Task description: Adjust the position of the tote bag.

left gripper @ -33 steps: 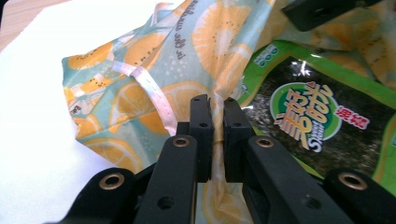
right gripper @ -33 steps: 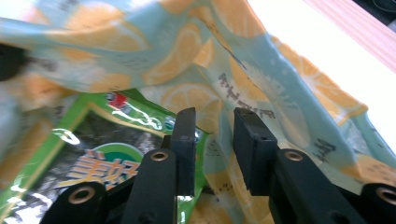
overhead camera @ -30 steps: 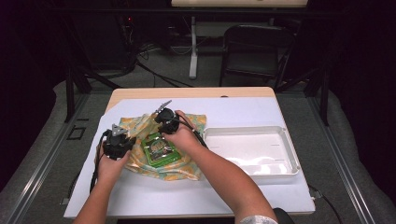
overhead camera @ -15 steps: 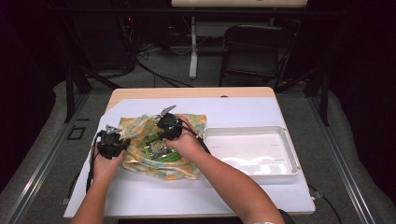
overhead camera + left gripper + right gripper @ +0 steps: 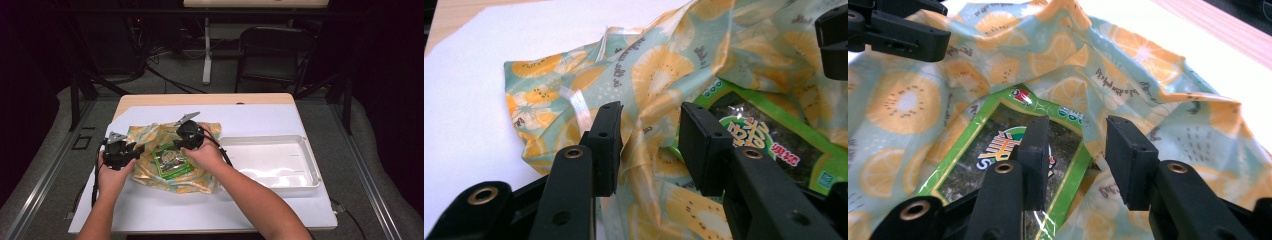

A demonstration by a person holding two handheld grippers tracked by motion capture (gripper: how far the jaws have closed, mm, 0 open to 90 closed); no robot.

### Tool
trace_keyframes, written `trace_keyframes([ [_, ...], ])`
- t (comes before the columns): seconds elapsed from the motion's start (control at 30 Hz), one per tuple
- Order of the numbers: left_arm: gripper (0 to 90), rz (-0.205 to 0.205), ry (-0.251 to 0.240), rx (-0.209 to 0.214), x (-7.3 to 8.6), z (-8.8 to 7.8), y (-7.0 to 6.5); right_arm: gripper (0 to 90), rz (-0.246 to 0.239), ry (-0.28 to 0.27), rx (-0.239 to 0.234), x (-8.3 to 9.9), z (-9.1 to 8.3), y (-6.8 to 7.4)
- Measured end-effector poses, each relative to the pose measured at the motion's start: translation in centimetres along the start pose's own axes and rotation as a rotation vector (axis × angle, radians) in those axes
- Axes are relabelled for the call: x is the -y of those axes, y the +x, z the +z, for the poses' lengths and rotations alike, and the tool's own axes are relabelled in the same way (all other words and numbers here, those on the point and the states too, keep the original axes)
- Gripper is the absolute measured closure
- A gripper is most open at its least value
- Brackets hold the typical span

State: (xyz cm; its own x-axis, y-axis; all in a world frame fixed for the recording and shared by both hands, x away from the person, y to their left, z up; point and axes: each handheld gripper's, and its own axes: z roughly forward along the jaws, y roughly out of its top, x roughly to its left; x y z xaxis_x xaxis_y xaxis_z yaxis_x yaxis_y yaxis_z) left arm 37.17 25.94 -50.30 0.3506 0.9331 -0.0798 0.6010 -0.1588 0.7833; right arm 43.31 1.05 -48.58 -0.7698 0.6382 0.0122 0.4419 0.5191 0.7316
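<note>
Left gripper (image 5: 649, 145): jaws standing parted, a fold of the fruit-print bag (image 5: 659, 75) lying between them, not pinched. It is now sitting farther out toward the bag's left edge than a second ago.

Right gripper (image 5: 1073, 155): jaws parted, hovering over the green snack packet (image 5: 998, 150), which is lying just ahead of it on the bag.

Judgement: both tools are repositioning for a fresh hold.

White tray (image 5: 305, 150): resting well off to the right gripper's far side, on the white table cover (image 5: 150, 210).
</note>
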Motion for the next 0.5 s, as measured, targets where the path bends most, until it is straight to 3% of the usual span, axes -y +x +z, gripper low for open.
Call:
trace_keyframes([
  [0.2,60.4,-0.017,-0.038,0.049,-0.6,-0.8,-0.9,64.3,0.01,-0.033,0.002,0.3,-1.2,-0.1],
  [0.33,60.1,-0.022,-0.032,0.075,-0.7,-0.6,-1.5,66.7,0.008,-0.006,-0.006,0.8,-1.1,0.2],
  [0.5,59.7,0.008,-0.006,0.075,-0.6,-0.2,-2.4,67.3,-0.02,0.022,-0.007,1.5,-0.4,1.0],
])
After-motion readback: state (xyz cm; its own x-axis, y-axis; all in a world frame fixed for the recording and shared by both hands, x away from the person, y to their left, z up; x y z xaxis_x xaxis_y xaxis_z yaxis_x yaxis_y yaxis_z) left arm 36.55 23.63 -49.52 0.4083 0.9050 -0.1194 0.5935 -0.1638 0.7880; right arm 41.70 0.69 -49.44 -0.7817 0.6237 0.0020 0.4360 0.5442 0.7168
